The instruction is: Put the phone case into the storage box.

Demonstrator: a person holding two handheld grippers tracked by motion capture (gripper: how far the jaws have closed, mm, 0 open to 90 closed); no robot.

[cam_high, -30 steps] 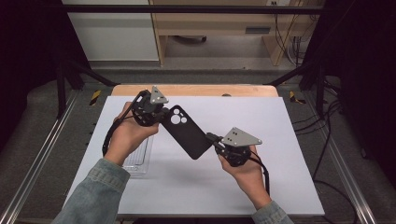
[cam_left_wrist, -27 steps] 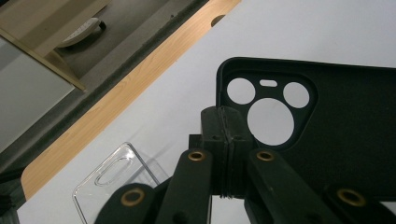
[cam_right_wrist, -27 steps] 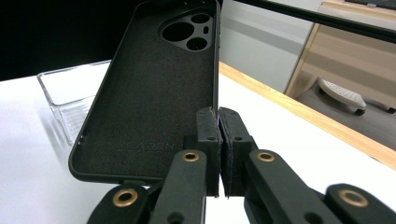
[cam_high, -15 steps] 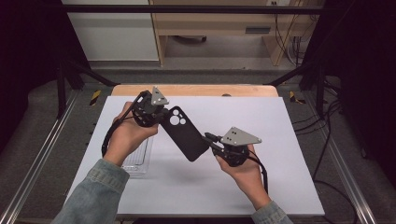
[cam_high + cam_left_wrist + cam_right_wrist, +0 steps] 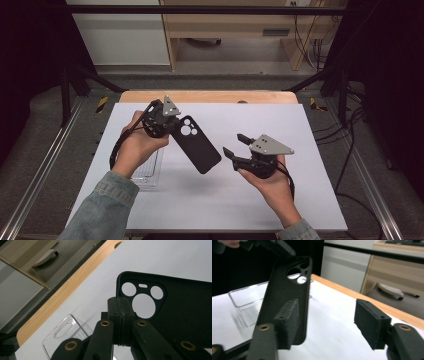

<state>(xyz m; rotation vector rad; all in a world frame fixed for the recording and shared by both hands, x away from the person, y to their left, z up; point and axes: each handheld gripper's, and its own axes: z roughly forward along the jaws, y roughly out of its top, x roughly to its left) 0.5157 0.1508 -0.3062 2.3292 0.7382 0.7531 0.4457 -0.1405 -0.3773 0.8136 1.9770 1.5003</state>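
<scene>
Now the thin, flexible-looking black phone case (image 5: 196,144) hangs above the white table (image 5: 300,130) — left gripper (image 5: 167,123) clamped by its camera corner, right gripper (image 5: 233,145) just opened, jaws wide — best re-gripped along an edge.

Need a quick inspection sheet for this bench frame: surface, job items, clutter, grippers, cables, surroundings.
Surface: white sheet on a wooden table top, flat and unmarked.
Job's things: black phone case held above the sheet, camera cutouts at the gripped end.
Clutter: clear plastic tray near the sheet's left edge.
Grippers: left hand-held gripper is shut on the case's camera end; right hand-held gripper has just been opening, its jaws now apart and off the case's lower end.
Cables: black cable loops from the left gripper; more cables lie right of the table.
Surroundings: wooden bench and white cabinet behind the table.
</scene>
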